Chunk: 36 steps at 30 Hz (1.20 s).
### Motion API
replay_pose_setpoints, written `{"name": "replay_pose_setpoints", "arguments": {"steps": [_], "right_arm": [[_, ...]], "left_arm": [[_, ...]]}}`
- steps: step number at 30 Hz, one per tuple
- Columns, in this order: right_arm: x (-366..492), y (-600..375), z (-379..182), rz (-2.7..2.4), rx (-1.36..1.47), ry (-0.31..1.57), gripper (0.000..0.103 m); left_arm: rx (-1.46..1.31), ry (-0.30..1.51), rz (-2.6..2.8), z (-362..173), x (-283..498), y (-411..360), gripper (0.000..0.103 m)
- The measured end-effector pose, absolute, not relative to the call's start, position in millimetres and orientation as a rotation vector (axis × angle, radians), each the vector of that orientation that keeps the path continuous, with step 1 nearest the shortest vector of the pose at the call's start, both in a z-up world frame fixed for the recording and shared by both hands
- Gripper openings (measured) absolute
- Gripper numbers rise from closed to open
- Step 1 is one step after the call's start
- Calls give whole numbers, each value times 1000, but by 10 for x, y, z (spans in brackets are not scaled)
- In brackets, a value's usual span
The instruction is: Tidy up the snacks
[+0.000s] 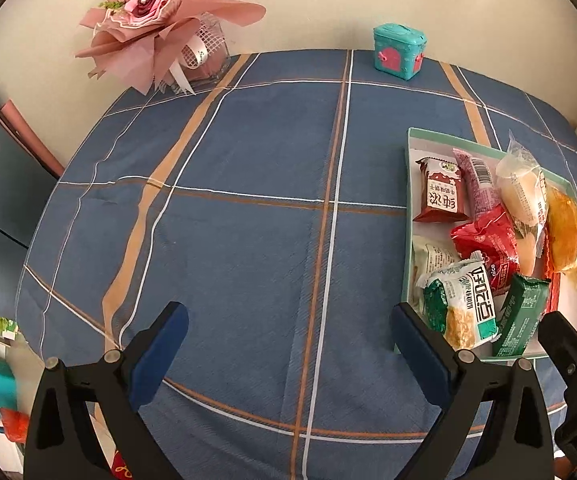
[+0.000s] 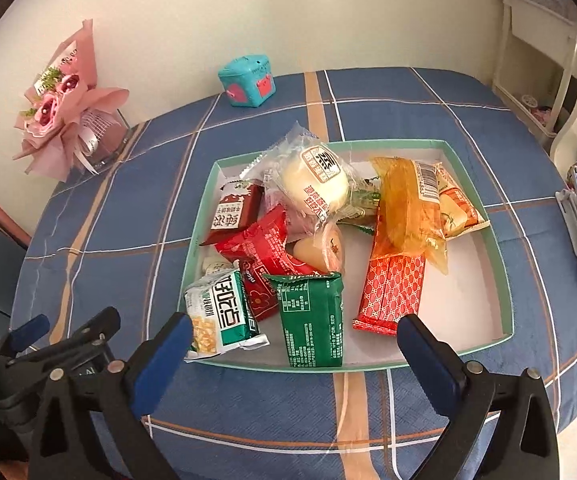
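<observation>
Both claws gape wide, holding nothing. Just ahead of the right claw [image 2: 294, 336], a green-rimmed tray [image 2: 506, 264] holds heaped snacks [image 2: 312, 240] in red, green, orange and clear wrappers. From the left claw [image 1: 290, 340] it sits rightward, its far side cut off; lower packs are buried.

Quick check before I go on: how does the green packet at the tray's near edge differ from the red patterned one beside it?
The green packet is plain dark green with small white print; the red patterned packet has a white lattice design. The green one reaches the tray rim at the near edge; the red one lies fully inside. An orange translucent bag overlaps the red packet's far end; a red wrapper sits at the green one's. Both lie flat, lengthwise.
</observation>
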State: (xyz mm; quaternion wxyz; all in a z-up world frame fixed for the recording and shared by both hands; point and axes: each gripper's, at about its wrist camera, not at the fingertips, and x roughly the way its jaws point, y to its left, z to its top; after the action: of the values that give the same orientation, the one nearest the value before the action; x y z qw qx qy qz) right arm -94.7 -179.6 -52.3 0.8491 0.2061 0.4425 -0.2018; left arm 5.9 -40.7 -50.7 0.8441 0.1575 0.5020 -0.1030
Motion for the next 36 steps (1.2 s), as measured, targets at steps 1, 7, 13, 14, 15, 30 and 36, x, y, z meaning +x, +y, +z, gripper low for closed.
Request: {"name": "replay_pose_setpoints", "arguments": {"steps": [1, 7, 13, 14, 15, 30, 36], "right_arm": [[-952, -1794, -510, -425, 434, 927, 103], [-971, -1768, -435, -421, 423, 901, 103], [-970, -1748, -425, -421, 419, 902, 103], [-968, -1753, -426, -423, 419, 901, 103], [-967, -1755, -426, -424, 419, 901, 103], [-959, -1812, -459, -453, 419, 919, 103], [-960, -1836, -472, -464, 417, 928, 103]], "left_arm": [[329, 1058, -213, -493, 57, -402, 101], [330, 1046, -204, -454, 54, -424, 101], [329, 1041, -188, -432, 45, -390, 101], [332, 1041, -181, -430, 45, -387, 101], [337, 1038, -173, -426, 43, -383, 101], [312, 1040, -134, -406, 88, -314, 101], [290, 1042, -117, -386, 115, -278, 101]]}}
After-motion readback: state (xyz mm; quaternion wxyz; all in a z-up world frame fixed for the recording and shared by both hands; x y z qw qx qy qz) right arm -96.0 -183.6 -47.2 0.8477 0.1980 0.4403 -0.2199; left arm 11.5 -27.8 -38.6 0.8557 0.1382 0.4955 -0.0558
